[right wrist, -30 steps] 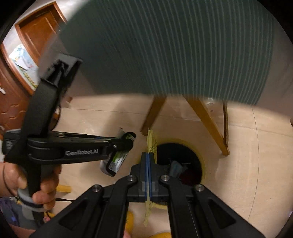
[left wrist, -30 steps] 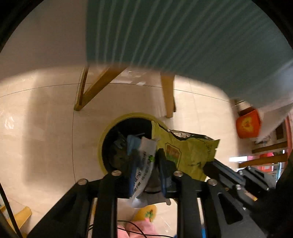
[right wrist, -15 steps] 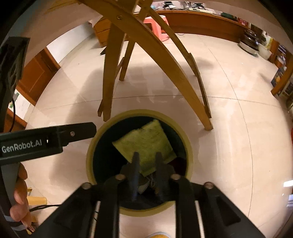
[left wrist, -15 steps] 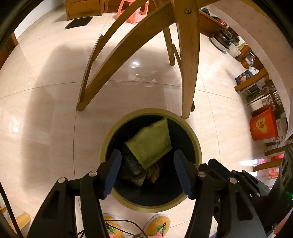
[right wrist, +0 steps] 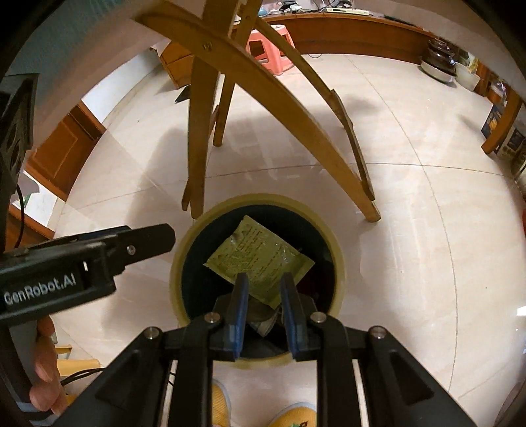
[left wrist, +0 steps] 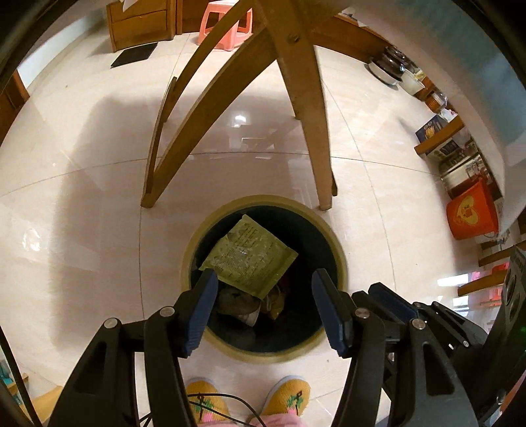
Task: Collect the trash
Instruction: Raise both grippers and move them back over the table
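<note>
A round bin with a yellow rim [left wrist: 338,253] [right wrist: 177,259] stands on the tiled floor below both grippers. A yellow-green snack packet [left wrist: 250,256] [right wrist: 259,259] lies face down on top of other crumpled trash inside it. My left gripper [left wrist: 264,279] is wide open and empty above the bin's near side. My right gripper [right wrist: 263,282] is open with a narrower gap, empty, above the bin. The left gripper's body [right wrist: 82,266] shows at the left of the right wrist view.
Wooden table legs [left wrist: 305,108] [right wrist: 200,131] stand just behind the bin. An orange bucket [left wrist: 471,213] and shelves are at the right. A pink stool [left wrist: 223,23] stands far back. The person's yellow slippers [left wrist: 286,397] are just before the bin.
One second ago the left gripper held a white wrapper and the right held the yellow packet. Both have opened, and the trash now lies in the bin. The view has dropped below the table.
</note>
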